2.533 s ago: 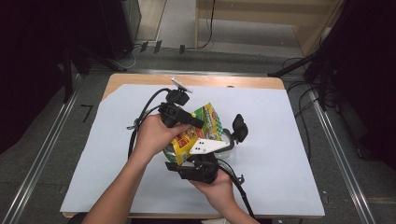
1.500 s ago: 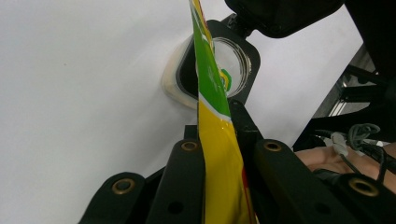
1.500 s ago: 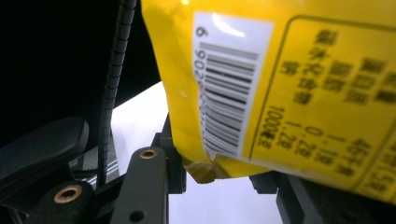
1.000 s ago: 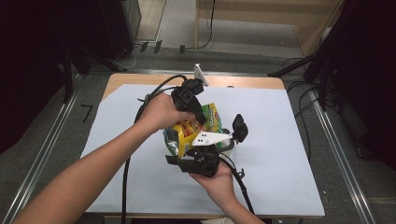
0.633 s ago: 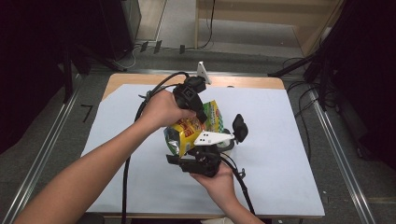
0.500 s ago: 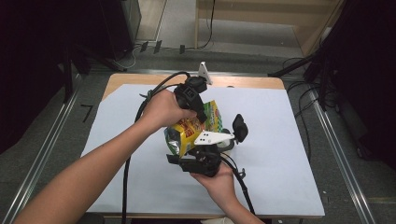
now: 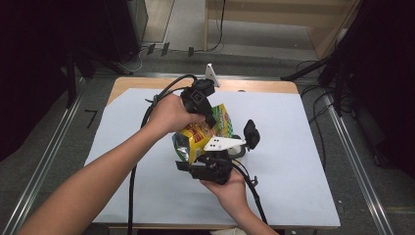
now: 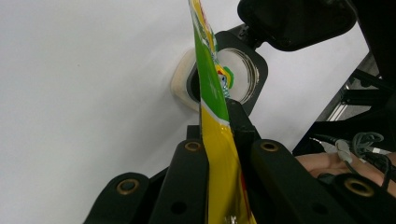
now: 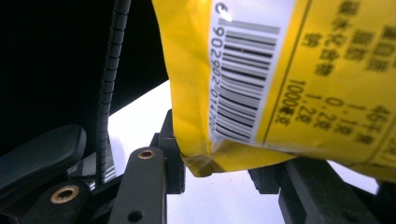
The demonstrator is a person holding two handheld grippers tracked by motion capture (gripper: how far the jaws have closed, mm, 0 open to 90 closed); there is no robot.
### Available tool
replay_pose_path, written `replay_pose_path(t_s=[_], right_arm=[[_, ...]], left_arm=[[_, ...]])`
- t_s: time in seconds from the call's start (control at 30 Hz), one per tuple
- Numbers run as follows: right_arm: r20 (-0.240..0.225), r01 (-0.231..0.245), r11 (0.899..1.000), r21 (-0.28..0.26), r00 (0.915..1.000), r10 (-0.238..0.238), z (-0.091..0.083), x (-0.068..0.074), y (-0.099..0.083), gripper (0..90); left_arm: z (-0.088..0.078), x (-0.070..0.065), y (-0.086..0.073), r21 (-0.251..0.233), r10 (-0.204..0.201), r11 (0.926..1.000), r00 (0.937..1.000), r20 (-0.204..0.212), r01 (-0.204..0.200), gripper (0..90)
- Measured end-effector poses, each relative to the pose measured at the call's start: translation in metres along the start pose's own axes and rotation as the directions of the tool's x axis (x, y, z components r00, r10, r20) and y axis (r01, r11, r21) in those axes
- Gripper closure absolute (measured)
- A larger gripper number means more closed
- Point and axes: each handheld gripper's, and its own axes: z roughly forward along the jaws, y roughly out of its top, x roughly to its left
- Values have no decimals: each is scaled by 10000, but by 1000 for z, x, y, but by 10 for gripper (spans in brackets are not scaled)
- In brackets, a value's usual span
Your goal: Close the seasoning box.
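A yellow and green snack bag [image 7: 199,136] hangs between my two grippers over the middle of the table. My left gripper [image 7: 210,116] comes from the far side and is shut on the bag's flat sealed edge [image 8: 219,154], both black jaws pressed to the foil [image 8: 222,145]. My right gripper [image 7: 205,157] reaches in from the near side. In the right gripper view its jaws [image 9: 219,163] clamp the lower end of the bag, whose barcode panel [image 9: 252,74] faces the camera.
A white sheet [image 7: 293,161] covers the wooden table [image 7: 254,86]. Right of the bag stand a small black object [image 7: 251,133] and a white ring in a black frame [image 8: 224,70]. Black cables trail from both grippers. Metal rails run along both table sides.
Since the oldest frame my left hand has shifted toward the far edge with the bag's top in its jaws, drawing the bag out longer. Over the last second nothing has moved.
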Motion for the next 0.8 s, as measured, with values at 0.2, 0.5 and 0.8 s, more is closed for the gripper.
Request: replay_pose_path(t_s=[0.2, 0.5, 0.8], right_arm=[[-59, 77, 9999, 84, 10000, -77, 3, 2, 1, 629], [-55, 232, 9996, 155, 9997, -231, 5, 3, 5, 623], [24, 420, 9991, 75, 9991, -420, 4, 4, 5, 608]], left_arm=[[3, 3, -1, 52, -60, 10000, 9999, 98, 59, 887], [2, 4, -3, -32, -101, 9999, 9999, 71, 101, 878], [1, 5, -4, -78, -188, 9998, 9998, 87, 188, 859]])
